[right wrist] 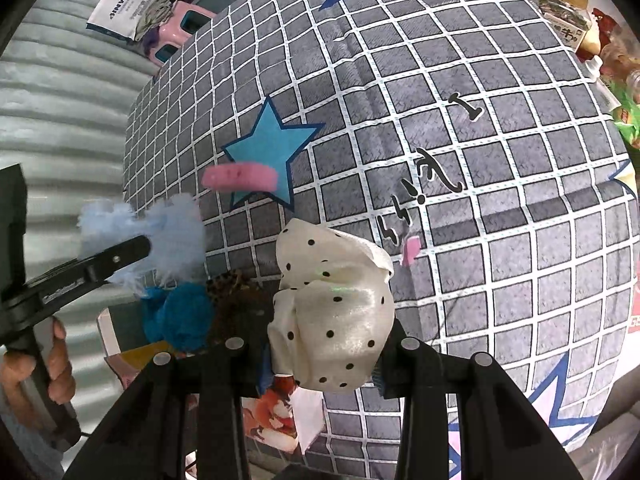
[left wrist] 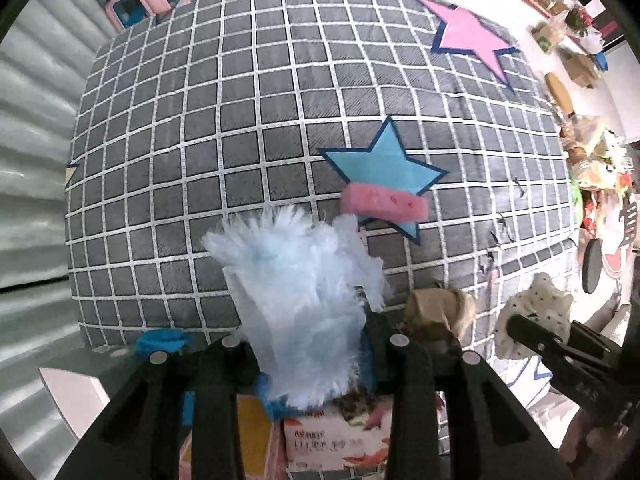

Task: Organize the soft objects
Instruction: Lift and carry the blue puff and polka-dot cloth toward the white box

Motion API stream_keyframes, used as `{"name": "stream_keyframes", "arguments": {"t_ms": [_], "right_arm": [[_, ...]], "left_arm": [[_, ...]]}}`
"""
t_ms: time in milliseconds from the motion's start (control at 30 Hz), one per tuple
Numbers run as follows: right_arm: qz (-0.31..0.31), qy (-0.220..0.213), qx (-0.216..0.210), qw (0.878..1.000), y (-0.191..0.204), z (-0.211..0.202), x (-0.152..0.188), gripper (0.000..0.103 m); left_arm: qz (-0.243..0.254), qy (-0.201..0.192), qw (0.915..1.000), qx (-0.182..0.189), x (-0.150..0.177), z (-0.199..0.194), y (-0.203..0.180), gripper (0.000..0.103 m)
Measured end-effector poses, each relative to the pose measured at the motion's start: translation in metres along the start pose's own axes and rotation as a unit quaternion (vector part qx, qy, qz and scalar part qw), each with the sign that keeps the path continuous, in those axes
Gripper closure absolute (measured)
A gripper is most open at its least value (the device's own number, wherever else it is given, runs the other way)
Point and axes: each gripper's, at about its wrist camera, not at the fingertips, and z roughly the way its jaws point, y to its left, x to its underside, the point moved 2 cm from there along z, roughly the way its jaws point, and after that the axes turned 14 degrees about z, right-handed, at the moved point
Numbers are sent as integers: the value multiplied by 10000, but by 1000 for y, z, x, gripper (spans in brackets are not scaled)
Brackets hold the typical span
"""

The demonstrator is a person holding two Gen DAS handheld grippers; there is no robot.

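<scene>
Over the checked bed cover (left wrist: 224, 128), the left wrist view is showing the left hand-held gripper (left wrist: 308, 344) clenching a fluffy pale-blue scrunchie (left wrist: 296, 288) between its fingers. A pink scrunchie (left wrist: 384, 202) is lying on the cover's blue star (left wrist: 384, 164), one pink star (left wrist: 472, 36) is sitting far off, and wide open cover is lying between them. Only this view is showing a tan scrunchie (left wrist: 440, 308) near the cover's near edge.

In the right wrist view, the right hand-held gripper (right wrist: 320, 348) is grasping a cream polka-dot scrunchie (right wrist: 332, 312). Only here a hand (right wrist: 44, 364) is gripping the left tool's handle, above a teal scrunchie (right wrist: 180, 316) and a leopard-print one (right wrist: 228, 284).
</scene>
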Motion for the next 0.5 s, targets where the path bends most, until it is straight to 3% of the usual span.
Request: {"name": "stream_keyframes", "arguments": {"t_ms": [233, 500], "right_arm": [[14, -123, 107, 9999, -3, -8, 16, 64], [14, -160, 271, 9995, -15, -19, 52, 64]], "left_arm": [[351, -323, 9988, 95, 35, -23, -6, 66], [827, -559, 9945, 316, 73, -40, -37, 66]]}}
